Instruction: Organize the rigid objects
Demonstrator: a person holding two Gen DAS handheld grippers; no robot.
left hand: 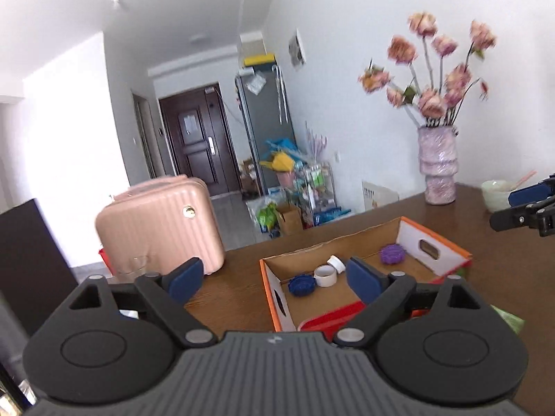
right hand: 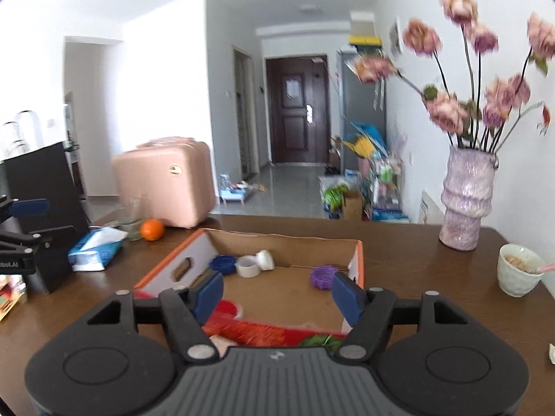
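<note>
Both grippers hang above the near end of the box (right hand: pixel 288 239), neither in contact with anything. The left gripper (left hand: pixel 274 279) has its jaws spread wide and empty; the right gripper (right hand: pixel 277 296) likewise, wide and empty. Inside the box: blue cap (right hand: pixel 223 264), white ring (right hand: pixel 248 266) and white cap (right hand: pixel 265 259) clustered at the far left, touching or nearly so; purple ball (right hand: pixel 323 276) alone at the right, well apart from them. Judgement: sorting is between picks, no item in hand. The next move calls for lowering one gripper over a single piece; the purple ball, just beyond the right gripper, is the clearest target. The clustered pieces risk being nudged together.
</note>
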